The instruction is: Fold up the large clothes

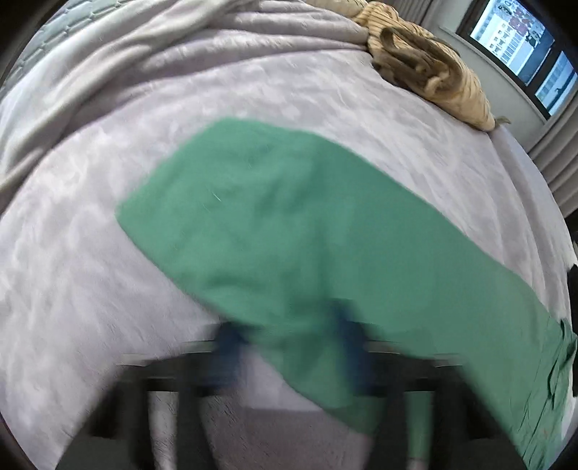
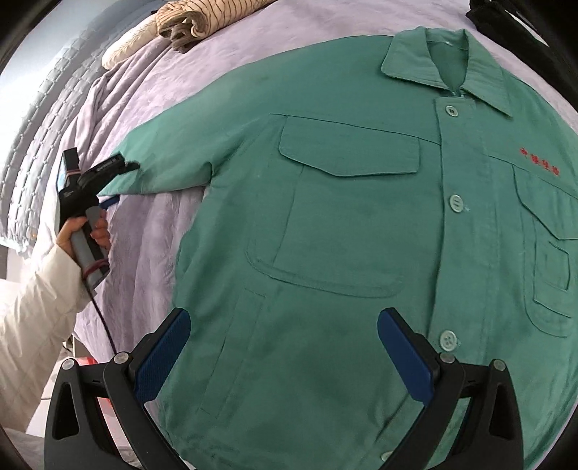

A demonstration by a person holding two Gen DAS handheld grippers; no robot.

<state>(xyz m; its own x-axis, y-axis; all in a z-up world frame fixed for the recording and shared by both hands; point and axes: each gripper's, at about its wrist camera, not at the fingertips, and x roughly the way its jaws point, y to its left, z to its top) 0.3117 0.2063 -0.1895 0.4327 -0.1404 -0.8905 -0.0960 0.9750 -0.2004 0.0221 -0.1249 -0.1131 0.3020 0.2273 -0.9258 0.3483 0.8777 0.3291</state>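
Observation:
A large green work jacket lies face up and buttoned on a lilac bedspread, collar at the top right. Its left sleeve stretches across the bed in the blurred left wrist view. My left gripper is at the sleeve's cuff, with one blue finger above the cloth and one below it; it also shows in the right wrist view, held by a hand in a white sleeve. My right gripper is open and empty, hovering over the jacket's lower front near the hem.
A rolled striped beige garment lies at the far side of the bed, also in the right wrist view. A quilted grey headboard is at the left. A window is at the far right. A dark object lies past the collar.

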